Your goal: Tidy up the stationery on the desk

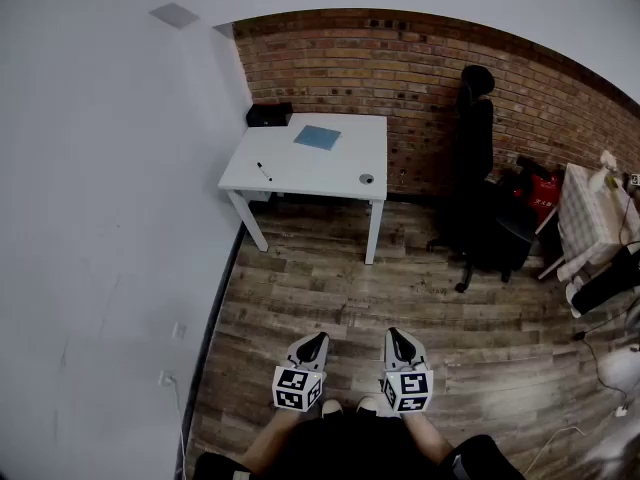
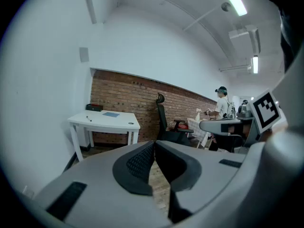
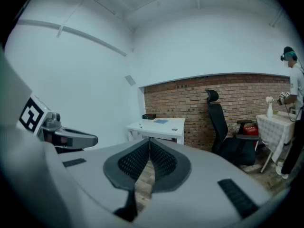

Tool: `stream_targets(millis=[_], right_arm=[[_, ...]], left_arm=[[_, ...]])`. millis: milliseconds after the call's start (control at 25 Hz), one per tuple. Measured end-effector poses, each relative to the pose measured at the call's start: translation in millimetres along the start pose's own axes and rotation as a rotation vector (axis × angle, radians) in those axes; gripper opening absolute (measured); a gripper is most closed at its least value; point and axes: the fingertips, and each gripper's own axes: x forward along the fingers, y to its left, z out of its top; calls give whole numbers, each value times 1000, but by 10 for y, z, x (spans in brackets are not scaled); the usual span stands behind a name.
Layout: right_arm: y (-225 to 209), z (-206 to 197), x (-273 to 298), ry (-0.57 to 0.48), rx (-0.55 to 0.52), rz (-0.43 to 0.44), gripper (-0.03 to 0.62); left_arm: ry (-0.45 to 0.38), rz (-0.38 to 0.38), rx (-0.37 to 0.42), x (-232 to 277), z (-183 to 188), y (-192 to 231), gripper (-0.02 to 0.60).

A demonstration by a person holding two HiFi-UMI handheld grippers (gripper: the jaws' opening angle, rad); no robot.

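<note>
One white tabletop [image 1: 300, 173] stands in the room's corner, its back edge against a red brick wall [image 1: 420, 68], its left end near a plain white wall [image 1: 100, 168]; floor [image 1: 330, 288] is weathered wood plank; one black office chair [image 1: 478, 138] sits to the right of the tabletop, and past it a small table under a pale checked cloth [image 1: 588, 218].

Count on the tabletop: one black box [image 1: 269, 115] at the back left corner; one blue pad [image 1: 317, 137], flat, just right of the box; one dark pen [image 1: 264, 171] lying near the front left edge; one small round grey item [image 1: 367, 179] near the front right corner, too small to identify. All four lie apart from each other.

Two grippers, held low and side by side over the floor, well short of the tabletop; both aim toward it, noses tipped slightly down. Left gripper [image 1: 316, 340]: jaws together, nothing between the pads; right gripper [image 1: 396, 338]: jaws likewise together, empty. Forearms enter from the bottom edge of the head view; one other person [image 2: 222, 104] stands far right in the left gripper view.
</note>
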Motion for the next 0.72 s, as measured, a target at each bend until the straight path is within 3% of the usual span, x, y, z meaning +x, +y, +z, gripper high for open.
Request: stream_targets(millis=[720], right_arm=[[117, -122, 53, 42, 13, 14, 25]], left_arm=[[6, 1, 2, -30, -23, 80, 23]])
